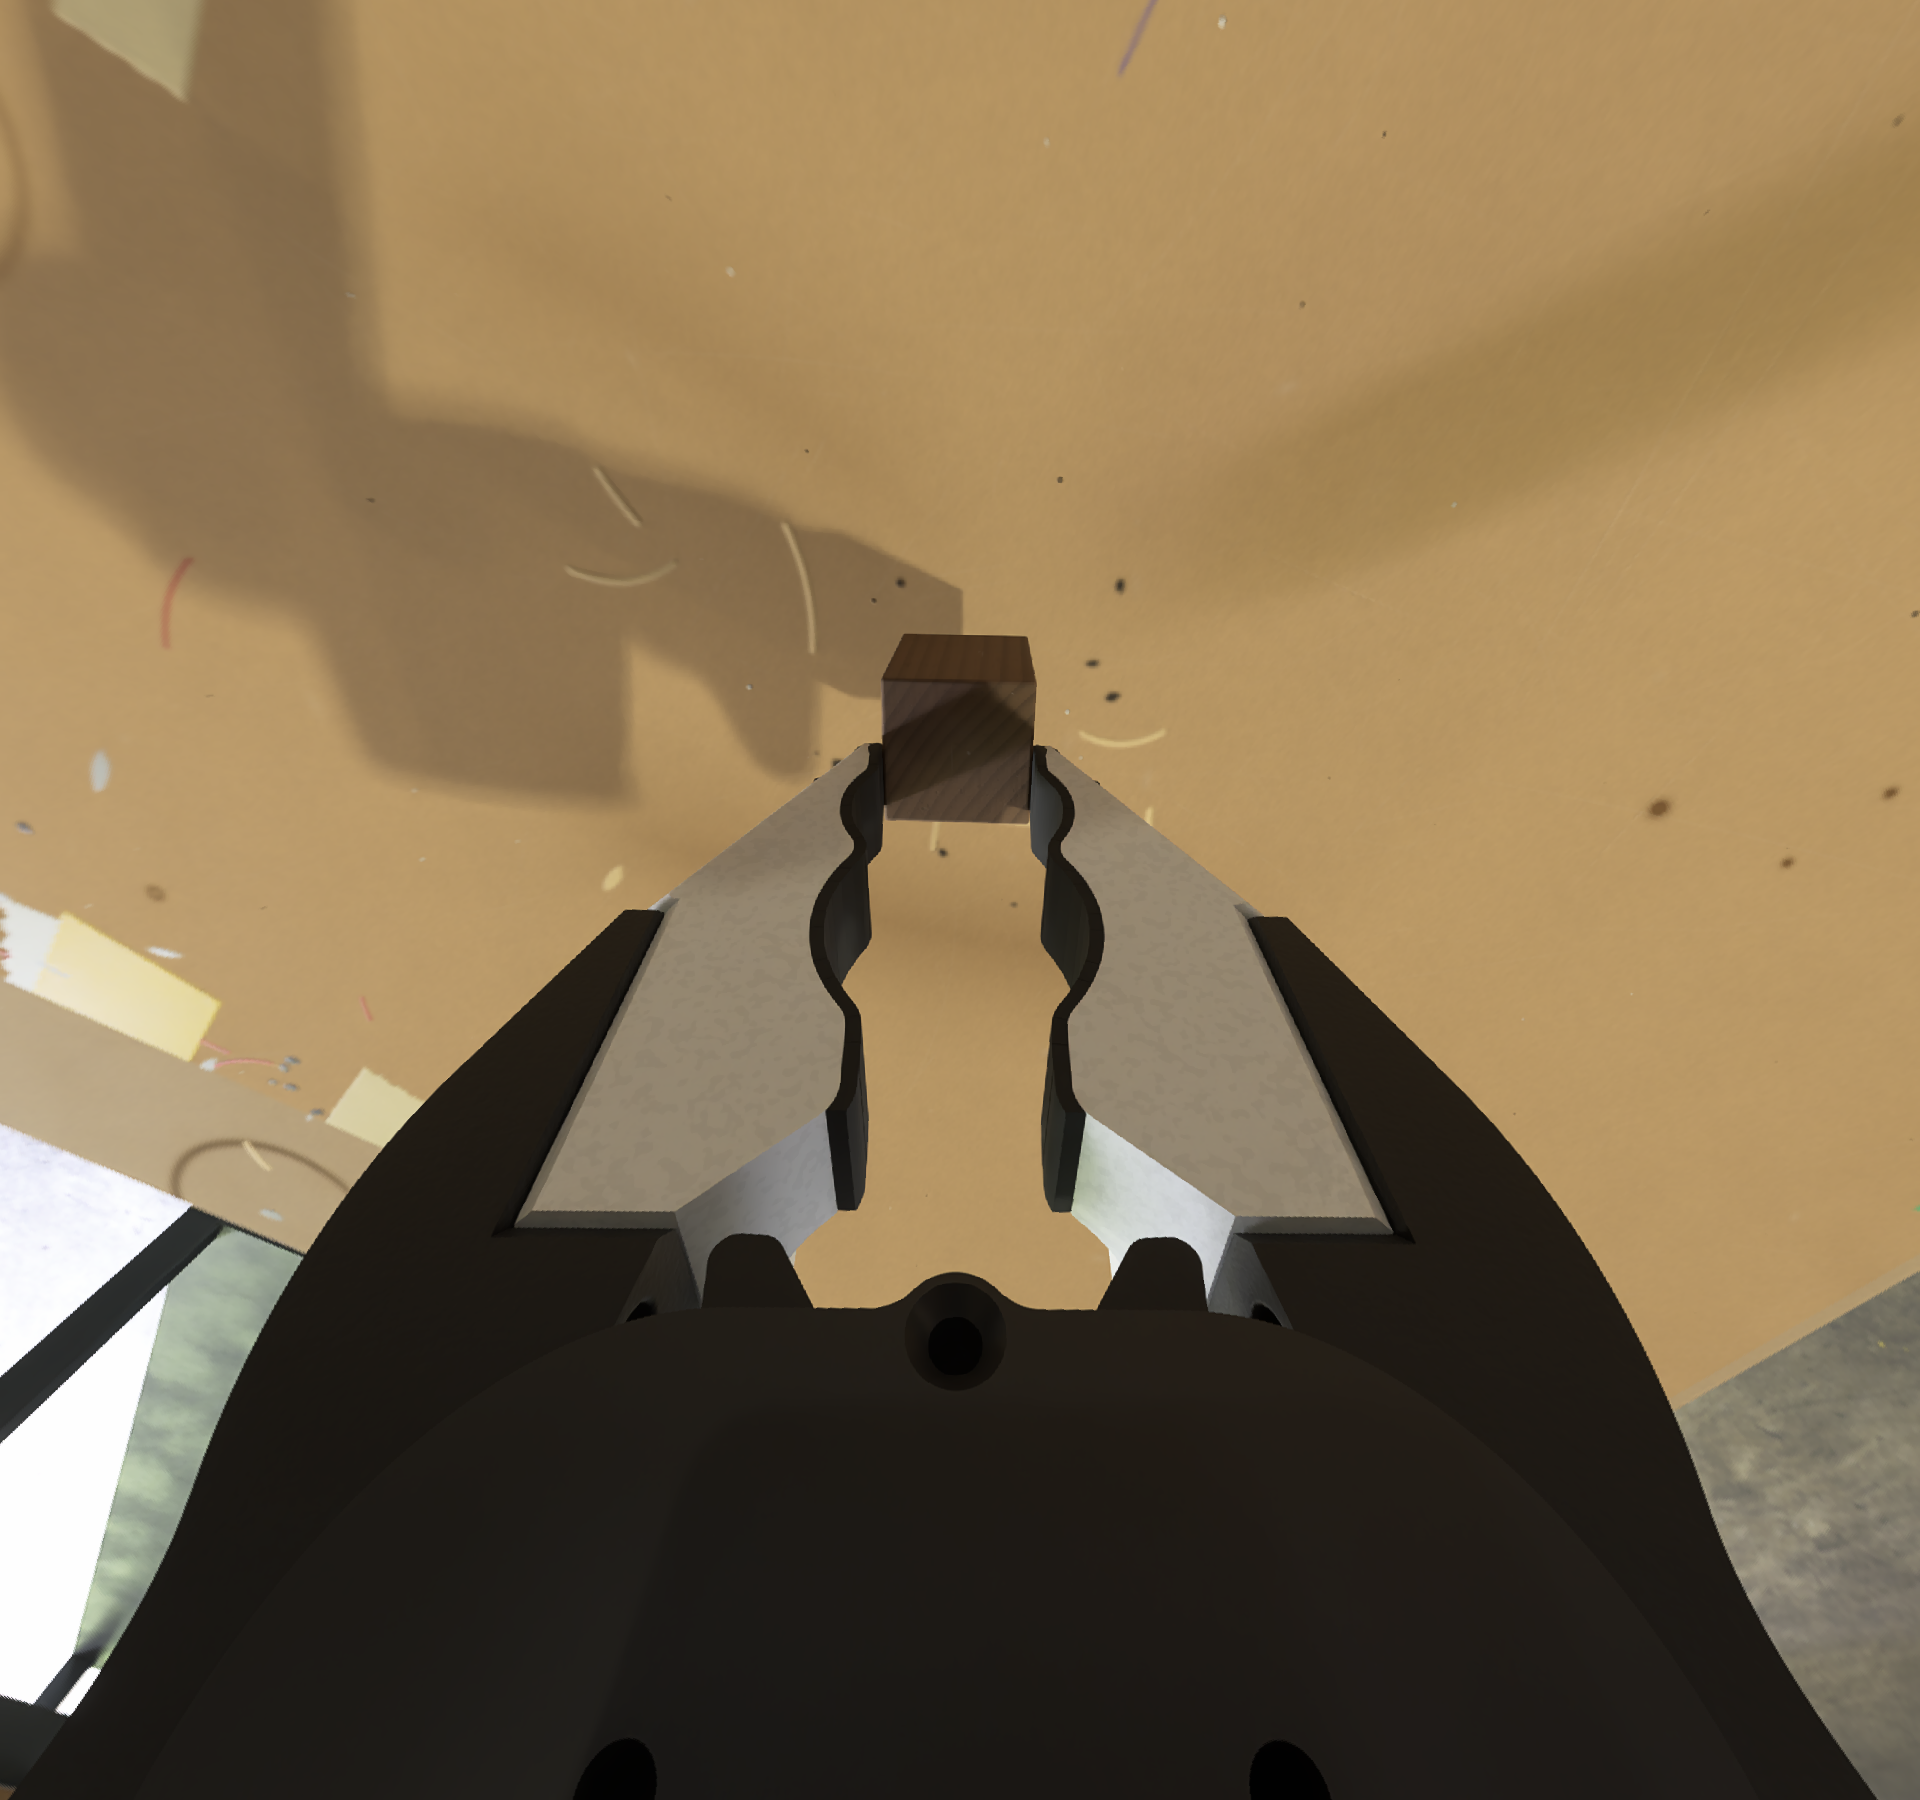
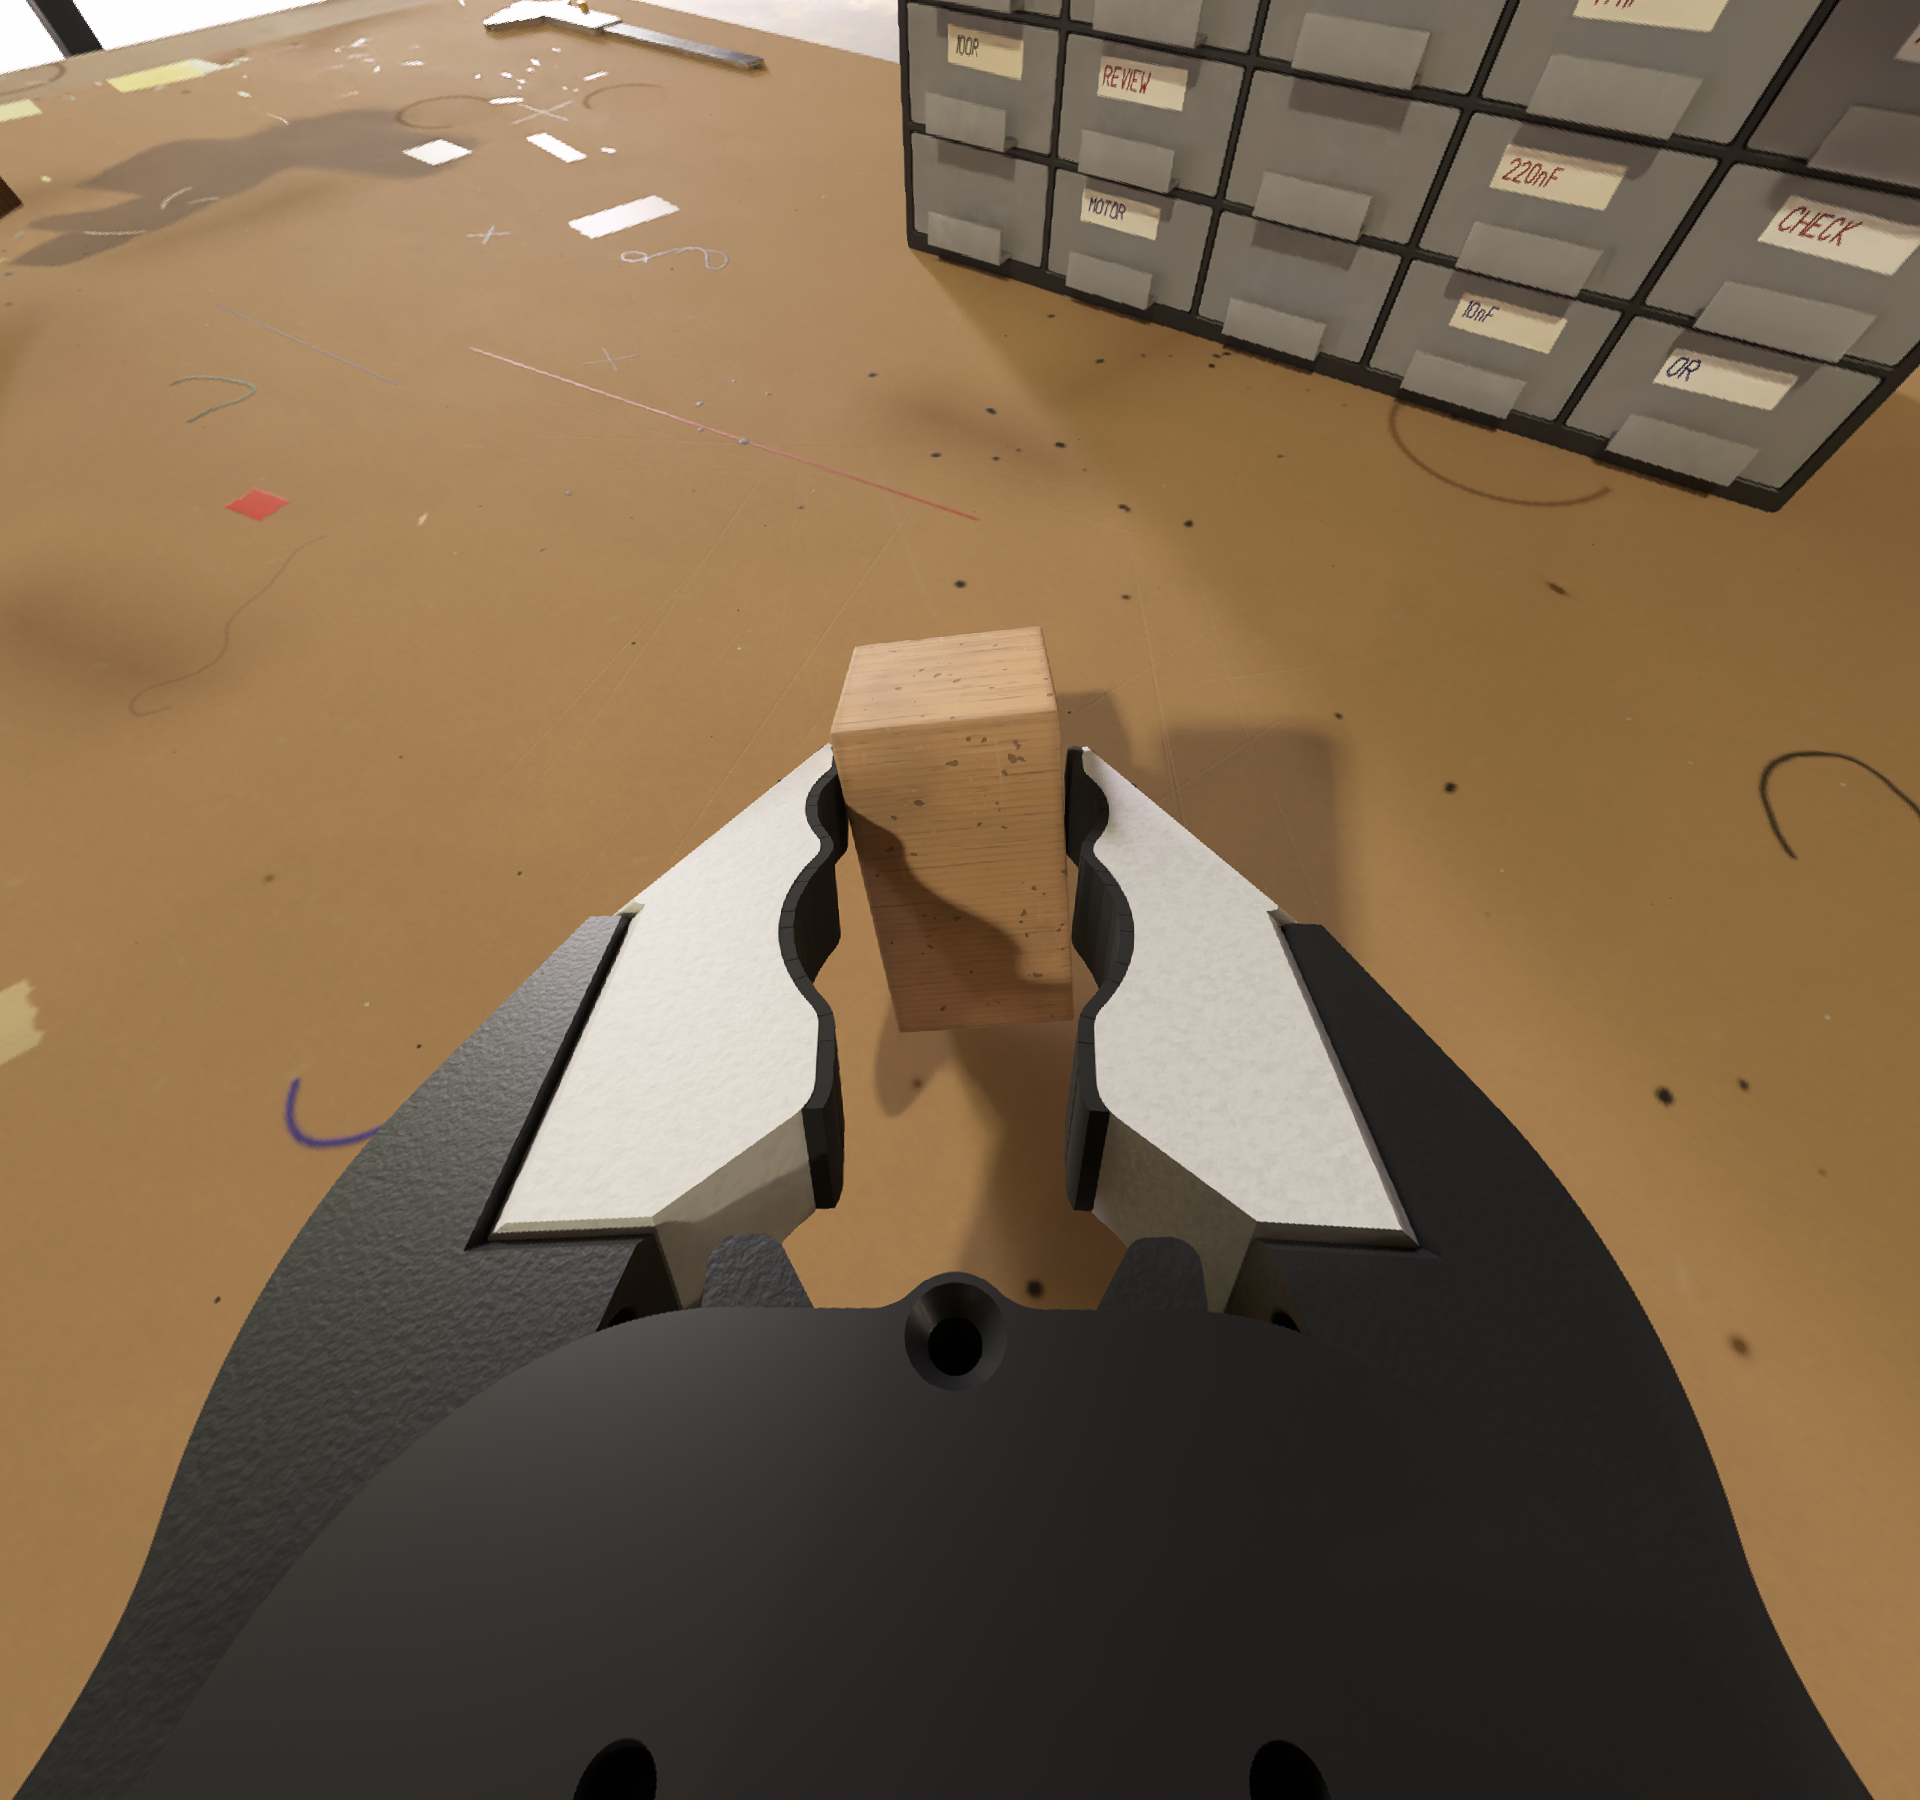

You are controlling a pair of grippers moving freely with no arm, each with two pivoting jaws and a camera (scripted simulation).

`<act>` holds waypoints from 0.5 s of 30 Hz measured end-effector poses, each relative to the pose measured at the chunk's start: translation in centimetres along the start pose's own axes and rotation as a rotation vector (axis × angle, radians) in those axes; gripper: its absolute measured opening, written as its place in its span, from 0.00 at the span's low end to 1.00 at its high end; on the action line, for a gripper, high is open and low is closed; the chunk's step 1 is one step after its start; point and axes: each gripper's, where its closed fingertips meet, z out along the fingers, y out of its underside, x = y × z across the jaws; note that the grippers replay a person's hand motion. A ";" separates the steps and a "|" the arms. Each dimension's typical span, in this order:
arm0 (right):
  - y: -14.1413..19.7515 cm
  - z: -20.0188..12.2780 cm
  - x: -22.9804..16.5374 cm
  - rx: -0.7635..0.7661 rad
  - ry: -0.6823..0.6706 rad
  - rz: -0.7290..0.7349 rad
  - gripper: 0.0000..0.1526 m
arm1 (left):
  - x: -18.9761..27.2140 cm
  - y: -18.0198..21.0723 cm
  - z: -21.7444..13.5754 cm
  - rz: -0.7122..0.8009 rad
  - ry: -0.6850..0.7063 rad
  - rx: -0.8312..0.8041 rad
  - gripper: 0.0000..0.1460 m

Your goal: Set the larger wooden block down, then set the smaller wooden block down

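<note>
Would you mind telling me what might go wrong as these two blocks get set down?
The right tool pinches the tall light block only near its top; set down tilted, it may topple. The left tool holds the small dark block at its fingertips, so it could slip. The drawer cabinet stands near the light block.

- Bright, warm light; both views sharp
- Broad soft shadows cross the surface, one dark beside the tongs
- Wide-angle bending curves the drawer cabinet at the edges
- Overexposed white glare in the corners
</note>
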 end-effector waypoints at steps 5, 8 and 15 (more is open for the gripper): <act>0.0 0.0 -0.1 -0.001 -0.004 -0.004 0.27 | -0.4 -1.2 -3.4 0.024 -0.060 0.024 0.19; -0.1 -0.1 -0.2 0.001 -0.005 -0.007 0.27 | -0.1 -2.9 -6.1 0.062 -0.100 0.024 0.19; -0.2 -0.1 -0.3 0.008 -0.014 -0.003 0.27 | 2.6 -10.3 -11.3 0.134 -0.153 0.093 0.19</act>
